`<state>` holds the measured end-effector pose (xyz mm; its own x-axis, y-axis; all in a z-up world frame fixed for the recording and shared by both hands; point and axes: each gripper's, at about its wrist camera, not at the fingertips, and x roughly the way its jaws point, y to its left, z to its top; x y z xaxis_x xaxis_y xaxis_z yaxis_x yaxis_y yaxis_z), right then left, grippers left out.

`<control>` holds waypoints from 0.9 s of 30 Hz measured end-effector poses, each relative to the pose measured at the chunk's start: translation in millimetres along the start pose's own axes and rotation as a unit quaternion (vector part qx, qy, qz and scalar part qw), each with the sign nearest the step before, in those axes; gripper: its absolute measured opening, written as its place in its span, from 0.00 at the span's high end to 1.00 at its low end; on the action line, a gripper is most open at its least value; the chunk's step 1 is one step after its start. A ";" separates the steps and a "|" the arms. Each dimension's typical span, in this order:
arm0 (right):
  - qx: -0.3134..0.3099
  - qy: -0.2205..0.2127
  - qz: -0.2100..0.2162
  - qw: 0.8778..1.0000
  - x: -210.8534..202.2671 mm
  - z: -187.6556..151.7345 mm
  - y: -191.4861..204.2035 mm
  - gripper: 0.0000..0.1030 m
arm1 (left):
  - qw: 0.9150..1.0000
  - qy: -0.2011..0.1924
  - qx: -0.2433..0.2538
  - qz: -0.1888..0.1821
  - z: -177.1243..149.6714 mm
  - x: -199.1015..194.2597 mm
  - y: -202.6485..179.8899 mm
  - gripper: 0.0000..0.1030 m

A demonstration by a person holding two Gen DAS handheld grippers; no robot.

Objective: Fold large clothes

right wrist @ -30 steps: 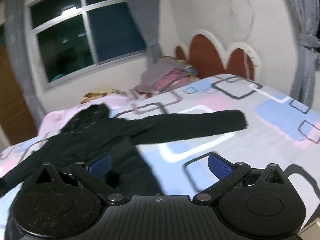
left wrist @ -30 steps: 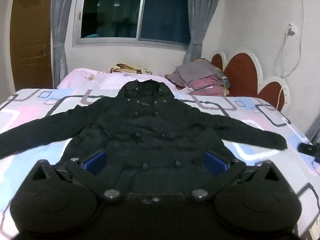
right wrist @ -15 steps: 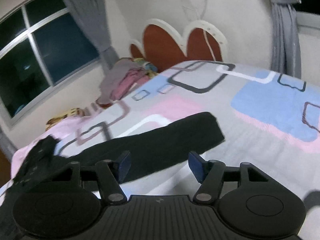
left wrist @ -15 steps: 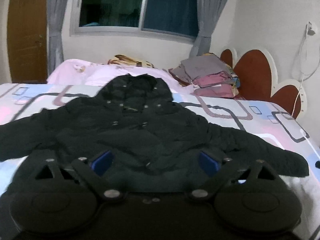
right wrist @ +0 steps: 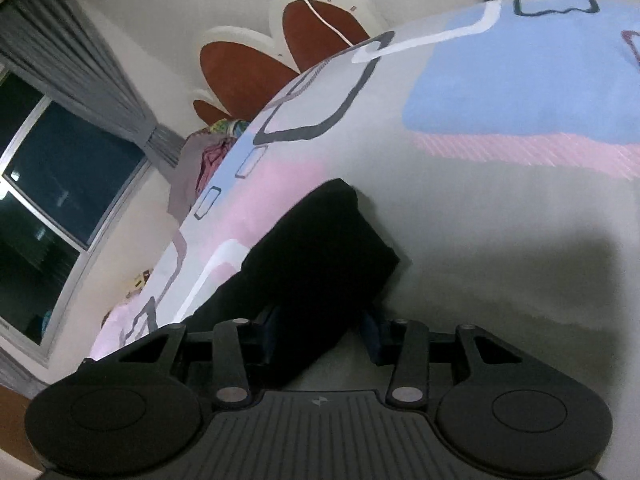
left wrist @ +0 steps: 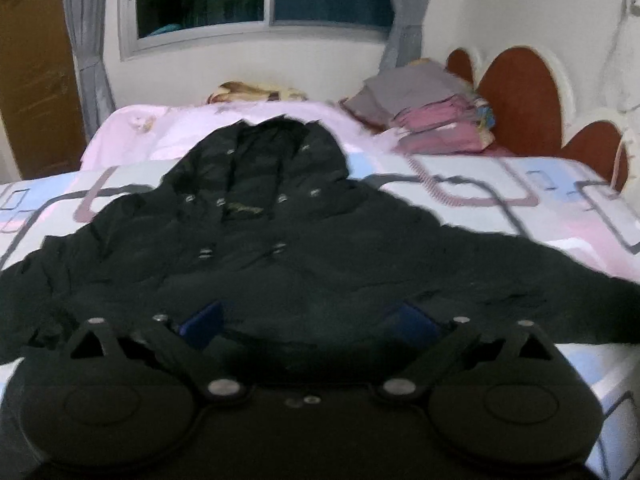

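My right hand-held gripper (right wrist: 320, 334) sits low in the frame with its two blue fingers (right wrist: 370, 336) spread on either side of the sleeve (right wrist: 320, 256), near the cuff; they straddle the cloth but have not pinched it yet. The sleeve runs up from between the fingers to its squared-off end at mid-frame, lying flat on the bed (right wrist: 500, 208). The view is rolled hard, so I judge my right wrist is twisted and dropped close to the bedding, coming at the sleeve along its length.

My left hand-held gripper (left wrist: 308, 320) is at the bottom centre of its frame, fingers (left wrist: 202, 320) wide apart and holding nothing. It hovers level over the lower body of the black coat (left wrist: 280, 240), pointed straight at the hood in the upper middle.

The coat is spread face up across the bed, both sleeves out to the sides. It looks padded and puffy, so I expect it to be soft and floppy but bulky and fairly heavy, with a shell that may slide. A shallow pinch could slip off; I would take a deep bite of the sleeve just behind the cuff, then grip seams or hem for the body.

Beyond it, at upper right, a pile of folded clothes (left wrist: 432, 120) sits by the headboard (left wrist: 524, 96).
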<state>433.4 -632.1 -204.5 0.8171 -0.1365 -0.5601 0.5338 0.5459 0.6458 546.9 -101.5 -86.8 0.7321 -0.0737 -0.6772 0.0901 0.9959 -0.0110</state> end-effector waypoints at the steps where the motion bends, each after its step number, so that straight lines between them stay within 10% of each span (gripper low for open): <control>1: -0.009 0.001 -0.004 1.000 1.0 0.7 3.3 0.71 | 1.000 0.000 0.000 0.006 1.2 1.0 4.1 0.09; 7: -0.129 -0.023 -0.011 0.991 -2.4 2.0 58.7 0.92 | 1.000 0.007 -0.003 0.002 9.5 -0.4 47.2 0.27; 14: -0.284 -0.040 0.118 0.951 -43.1 -52.2 205.7 0.92 | 0.999 -0.018 -0.046 -0.007 28.6 -7.1 118.5 0.30; 27: -0.450 0.112 0.269 0.844 -48.0 -339.3 406.3 0.92 | 0.991 0.002 -0.109 -0.073 20.6 4.5 226.4 0.29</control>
<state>537.2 -123.2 -91.3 0.7737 0.4351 -0.4604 -0.3643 0.9002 0.2386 584.5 122.5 -77.1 0.7189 -0.2188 -0.6597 0.0466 0.9622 -0.2683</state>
